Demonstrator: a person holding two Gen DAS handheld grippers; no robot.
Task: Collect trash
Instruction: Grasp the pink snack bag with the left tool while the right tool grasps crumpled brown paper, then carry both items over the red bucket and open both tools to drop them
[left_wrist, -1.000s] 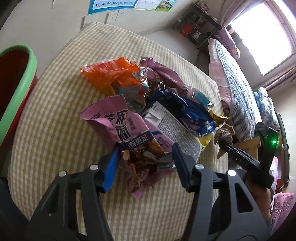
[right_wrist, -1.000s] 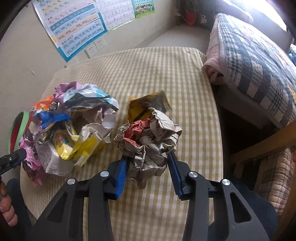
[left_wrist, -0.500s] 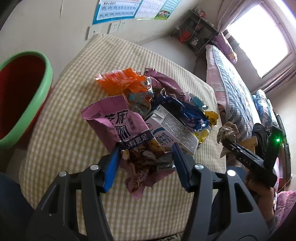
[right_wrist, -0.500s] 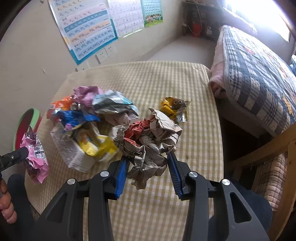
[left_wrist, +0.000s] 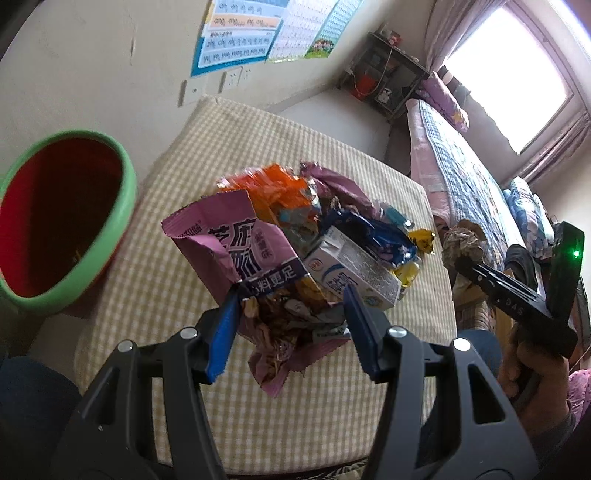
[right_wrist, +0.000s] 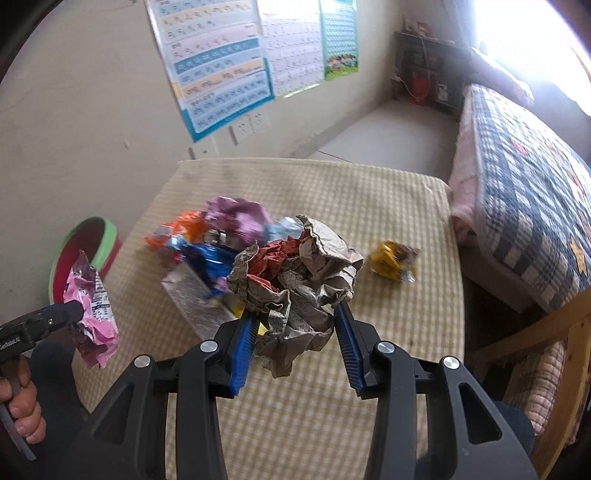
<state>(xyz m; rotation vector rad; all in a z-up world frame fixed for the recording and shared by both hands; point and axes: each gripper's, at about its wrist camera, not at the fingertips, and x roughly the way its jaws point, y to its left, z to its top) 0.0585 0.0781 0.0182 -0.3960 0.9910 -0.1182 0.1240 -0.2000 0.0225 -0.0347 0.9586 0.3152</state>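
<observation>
Left wrist view: the left gripper (left_wrist: 290, 325) pinches a torn purple snack wrapper (left_wrist: 240, 254) between its fingers, raised above the checked counter (left_wrist: 155, 280), near the green-rimmed bin (left_wrist: 127, 206).

Right wrist view: the right gripper (right_wrist: 295, 341) clamps a crumpled newspaper ball (right_wrist: 295, 280), grey with red patches, held above the counter's wrapper pile (right_wrist: 207, 240).

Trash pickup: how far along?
Done: nothing visibly binned; the green-rimmed bin shows no wrappers inside. In hand: left gripper is shut on the purple snack bag, right gripper on the crumpled paper wad, both lifted. Left: the wrapper pile, milk carton and yellow wrapper on the table.
</observation>
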